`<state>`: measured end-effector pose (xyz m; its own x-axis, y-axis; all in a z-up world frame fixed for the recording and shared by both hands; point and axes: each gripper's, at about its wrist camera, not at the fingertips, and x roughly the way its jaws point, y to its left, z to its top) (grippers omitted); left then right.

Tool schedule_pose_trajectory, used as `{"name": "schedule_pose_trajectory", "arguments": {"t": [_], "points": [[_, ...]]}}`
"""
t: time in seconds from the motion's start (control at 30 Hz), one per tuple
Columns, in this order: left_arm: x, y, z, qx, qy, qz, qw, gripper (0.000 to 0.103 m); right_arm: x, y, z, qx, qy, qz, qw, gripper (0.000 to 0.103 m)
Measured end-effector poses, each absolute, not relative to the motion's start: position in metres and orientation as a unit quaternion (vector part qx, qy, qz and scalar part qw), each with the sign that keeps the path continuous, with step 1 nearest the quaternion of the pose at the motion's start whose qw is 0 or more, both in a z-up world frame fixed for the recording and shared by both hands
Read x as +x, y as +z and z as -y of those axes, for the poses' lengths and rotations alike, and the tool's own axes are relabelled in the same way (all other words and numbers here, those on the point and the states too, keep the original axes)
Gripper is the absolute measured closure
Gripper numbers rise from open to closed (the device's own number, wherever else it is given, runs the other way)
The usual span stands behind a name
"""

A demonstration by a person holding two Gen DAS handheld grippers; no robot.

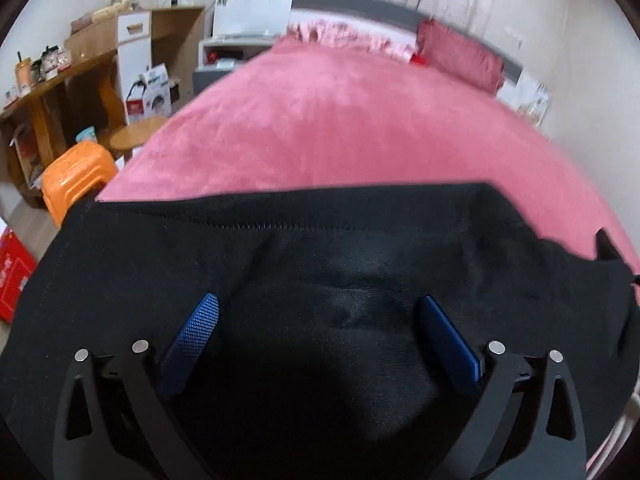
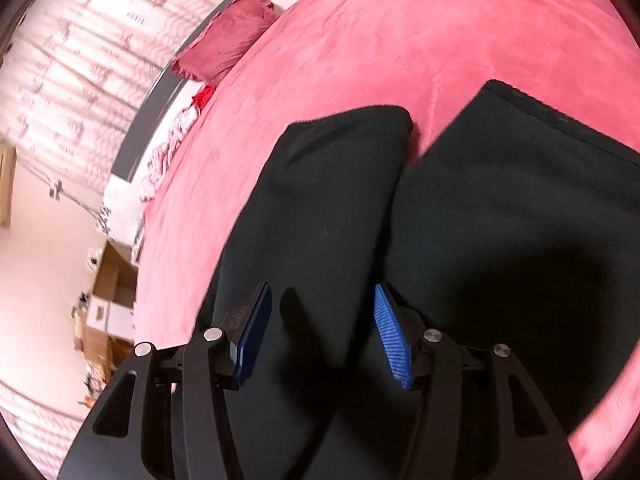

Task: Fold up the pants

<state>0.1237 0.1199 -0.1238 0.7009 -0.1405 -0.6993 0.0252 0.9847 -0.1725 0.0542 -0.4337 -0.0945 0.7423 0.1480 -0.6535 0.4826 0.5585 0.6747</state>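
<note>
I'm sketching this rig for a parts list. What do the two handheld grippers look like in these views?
Both match: the left gripper and the right gripper have black, flat linkage arms with triangular cut-outs and round silver pivot pins. Each finger ends in a blue rectangular pad with a fine textured face. No cables, hands or sleeves show.

The black pants [image 1: 320, 256] are matt woven cloth with a stitched hem. The pink bed cover [image 1: 340, 120] looks plush, velvety. The left gripper [image 1: 320, 320] has matt black plastic arms, blue pads [image 1: 200, 324] with a fine dotted grain, and shiny metal pins. The orange stool [image 1: 76, 176] is glossy plastic; the brown desk [image 1: 52, 92] is wood.
</note>
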Motion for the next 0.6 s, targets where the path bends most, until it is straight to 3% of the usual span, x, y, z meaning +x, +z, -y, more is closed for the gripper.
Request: {"name": "schedule_pose_trajectory", "arguments": {"t": [0.17,0.23,0.3,0.6], "points": [[0.122,-0.128,-0.129,-0.101,-0.060,-0.381,0.917,0.004,0.069,-0.101,0.446,0.490,-0.105,-0.328,0.801,0.062],[0.122,-0.126,-0.125,-0.099,-0.059,-0.382,0.917,0.004,0.067,-0.104,0.452,0.504,-0.114,-0.328,0.791,0.081],[0.123,-0.126,-0.124,-0.095,-0.057,-0.383,0.917,0.004,0.063,-0.100,0.457,0.504,-0.110,-0.323,0.793,0.091],[0.119,-0.123,-0.120,-0.088,-0.054,-0.384,0.917,0.004,0.020,-0.035,0.463,0.429,-0.105,-0.294,0.848,0.093]]}}
